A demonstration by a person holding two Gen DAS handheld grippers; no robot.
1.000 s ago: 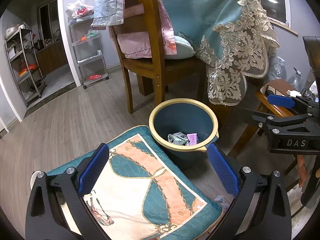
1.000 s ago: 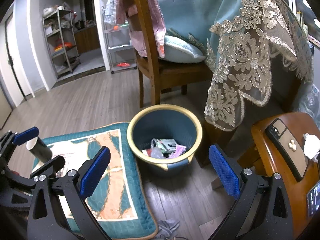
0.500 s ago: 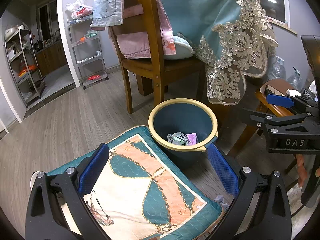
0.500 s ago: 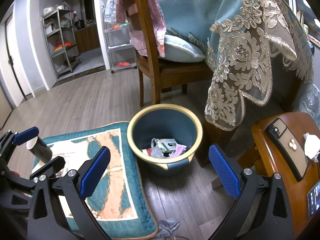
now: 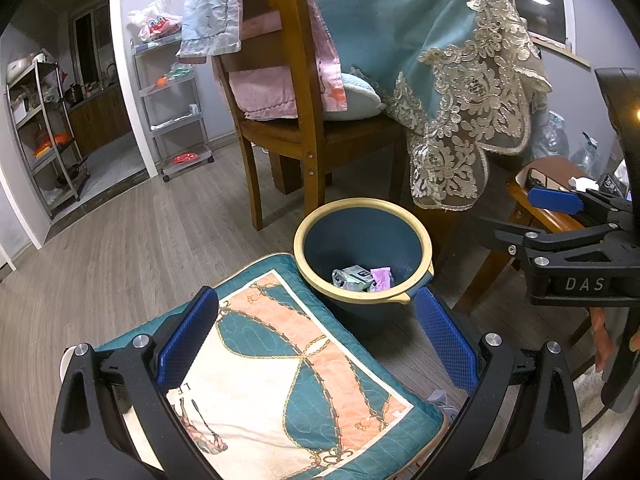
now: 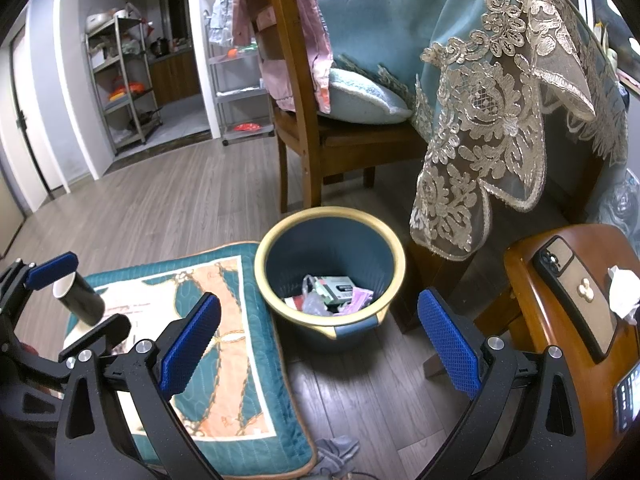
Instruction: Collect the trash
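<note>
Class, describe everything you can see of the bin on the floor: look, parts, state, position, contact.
The bin is a round, dark blue bucket with a cream rim that has a small lip toward the cameras; it looks plastic. It stands upright and open on the wood floor, between the cushion, whose corner meets its side, and the wooden stool. The chair and lace cloth stand behind it. Inside lie wrappers, including a pink one, covering only the bottom.
</note>
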